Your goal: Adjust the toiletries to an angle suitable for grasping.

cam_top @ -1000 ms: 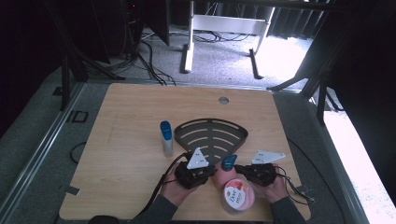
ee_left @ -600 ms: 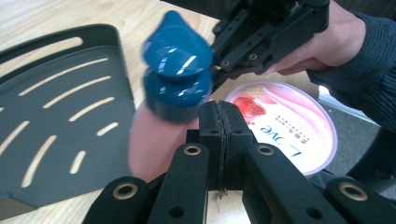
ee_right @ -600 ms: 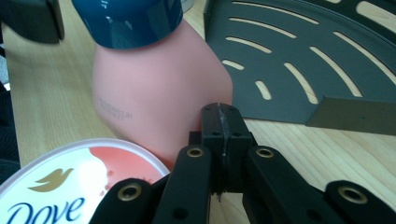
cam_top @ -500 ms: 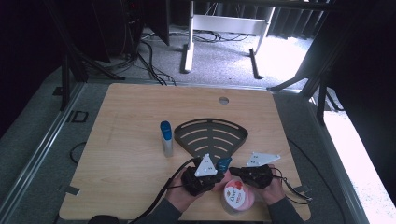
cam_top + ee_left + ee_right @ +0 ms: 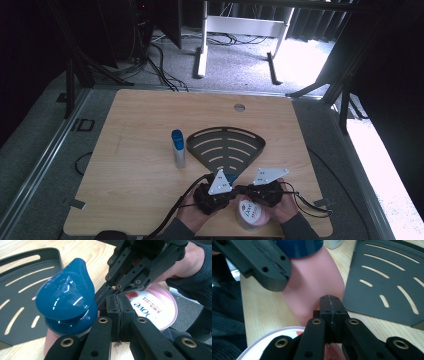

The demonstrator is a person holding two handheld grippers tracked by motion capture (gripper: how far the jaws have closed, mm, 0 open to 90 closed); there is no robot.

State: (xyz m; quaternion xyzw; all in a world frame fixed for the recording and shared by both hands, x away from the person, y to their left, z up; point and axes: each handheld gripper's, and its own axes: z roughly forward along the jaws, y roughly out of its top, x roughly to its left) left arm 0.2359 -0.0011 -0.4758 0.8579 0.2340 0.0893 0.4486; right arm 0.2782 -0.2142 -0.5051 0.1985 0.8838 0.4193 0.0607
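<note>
A pink bottle with a blue teardrop cap [image 5: 67, 302] stands upright near the table's front edge, by the tip of the black slotted tray [image 5: 225, 145]. In the high view its cap [image 5: 231, 177] peeks out between my two grippers. My left gripper [image 5: 117, 307] is shut with nothing in it, its tip just right of the bottle. My right gripper [image 5: 330, 305] is also shut and empty, its tip against or just short of the pink body [image 5: 312, 282]. A pink Dove jar [image 5: 250, 214] with a white lid [image 5: 152, 307] sits below both grippers.
A second bottle with a blue cap [image 5: 177, 148] stands left of the tray. The tray's slotted plate [image 5: 387, 277] lies flat just beyond the pink bottle. A person's hands hold both grippers at the front edge, cables trailing off. A round hole [image 5: 239, 107] marks the far tabletop.
Both grippers have drawn together around the pink bottle, the left one moving right and the right one moving left. The Dove jar has stayed put.
</note>
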